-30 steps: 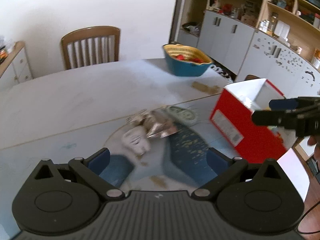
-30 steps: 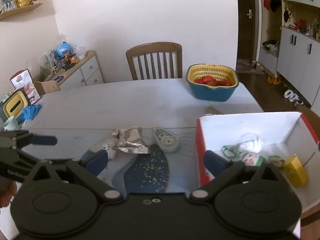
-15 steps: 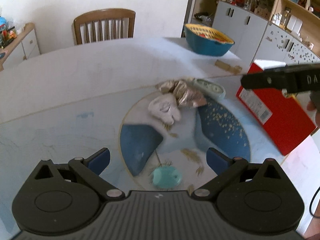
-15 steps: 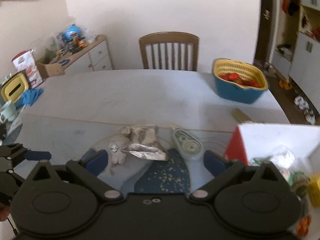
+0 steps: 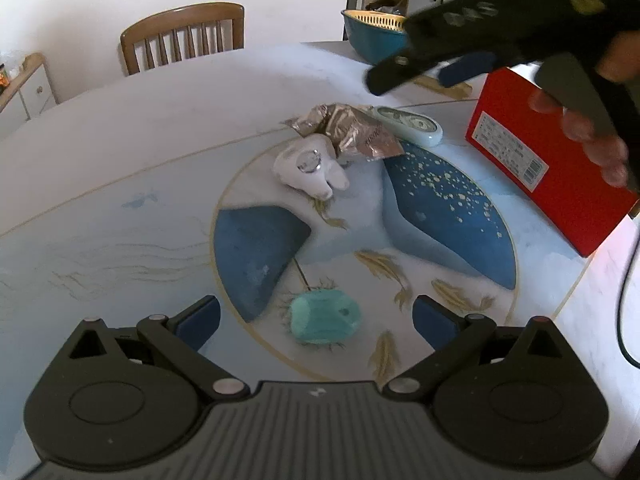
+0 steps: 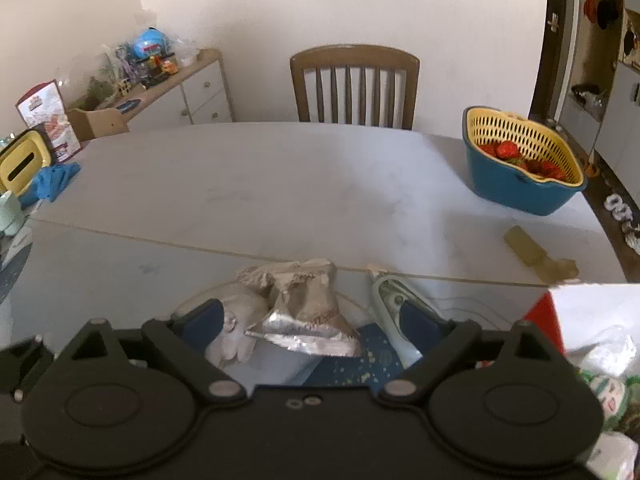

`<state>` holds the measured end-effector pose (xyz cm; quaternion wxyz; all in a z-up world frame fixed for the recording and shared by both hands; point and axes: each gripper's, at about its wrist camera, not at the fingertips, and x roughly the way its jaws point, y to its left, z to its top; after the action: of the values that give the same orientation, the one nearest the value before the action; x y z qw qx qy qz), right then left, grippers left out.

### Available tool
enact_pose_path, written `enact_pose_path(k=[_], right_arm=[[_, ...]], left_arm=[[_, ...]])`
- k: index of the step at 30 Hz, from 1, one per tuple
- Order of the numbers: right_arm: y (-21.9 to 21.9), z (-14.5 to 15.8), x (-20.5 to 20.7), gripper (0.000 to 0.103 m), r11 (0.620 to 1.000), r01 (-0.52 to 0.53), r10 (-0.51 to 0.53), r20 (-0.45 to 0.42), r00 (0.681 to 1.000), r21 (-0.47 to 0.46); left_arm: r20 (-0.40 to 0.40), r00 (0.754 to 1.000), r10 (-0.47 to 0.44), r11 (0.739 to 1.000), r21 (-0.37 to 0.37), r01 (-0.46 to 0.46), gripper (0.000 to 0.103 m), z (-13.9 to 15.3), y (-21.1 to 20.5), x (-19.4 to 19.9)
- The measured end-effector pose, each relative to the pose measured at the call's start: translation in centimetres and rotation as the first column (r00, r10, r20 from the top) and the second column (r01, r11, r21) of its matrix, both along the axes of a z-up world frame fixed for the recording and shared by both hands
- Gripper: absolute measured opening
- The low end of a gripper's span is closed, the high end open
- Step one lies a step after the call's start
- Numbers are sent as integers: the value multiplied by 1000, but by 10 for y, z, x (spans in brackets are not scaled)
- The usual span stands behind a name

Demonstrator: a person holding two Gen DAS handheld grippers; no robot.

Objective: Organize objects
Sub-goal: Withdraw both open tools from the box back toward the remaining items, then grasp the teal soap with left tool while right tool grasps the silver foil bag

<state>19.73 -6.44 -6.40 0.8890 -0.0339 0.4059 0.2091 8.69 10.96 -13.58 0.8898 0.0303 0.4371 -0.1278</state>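
Observation:
A crumpled silver foil wrapper [image 5: 352,130] [image 6: 304,312], a white tooth-shaped toy [image 5: 310,166] [image 6: 236,328] and a pale green correction-tape case [image 5: 410,124] [image 6: 394,304] lie together on the patterned table mat. A red box [image 5: 548,160] with a white inside [image 6: 592,304] stands to their right and holds small items. My left gripper [image 5: 316,320] is open and empty, back from the pile. My right gripper [image 6: 310,322] is open, low over the pile, with the wrapper between its fingers; it shows above the pile in the left wrist view [image 5: 432,68].
A blue and yellow basket of strawberries [image 6: 520,164] stands at the back right. A tan strip [image 6: 536,254] lies near it. A wooden chair [image 6: 354,84] stands behind the table. A blue cloth [image 6: 50,182] and a yellow box [image 6: 22,160] sit at the left edge.
My right gripper has swung left from over the red box and come down over the foil wrapper. My left gripper has pulled back and turned left, away from the pile.

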Motion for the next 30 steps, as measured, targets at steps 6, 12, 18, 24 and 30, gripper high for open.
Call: enact_pose_path(k=[6,12,18,24,30], right_arm=[[10,-18,26,81,1000,14,-15,-72,997,-9],[17,-30,39,76,1000,19,-19,-115,993,-5],[15,-38,49,68,999,26,-21,-158,987,29],[14,-42,53,52,996,32,-16,-195,981,84],[14,-41,53,45,995,49,-31,-197,980,87]], left_arm=[[1,1000,2,1000,-28,-2,103,-5,1,0],[26,999,38,999,12,-39,103,-6,0,1],[44,999,20,1000,20,-21,95,-5,-3,-2],[32,999,4,999,32,-5,65,-7,-7,-4],[29,1000,7,999,35,-8,46,-7,-8,-4]])
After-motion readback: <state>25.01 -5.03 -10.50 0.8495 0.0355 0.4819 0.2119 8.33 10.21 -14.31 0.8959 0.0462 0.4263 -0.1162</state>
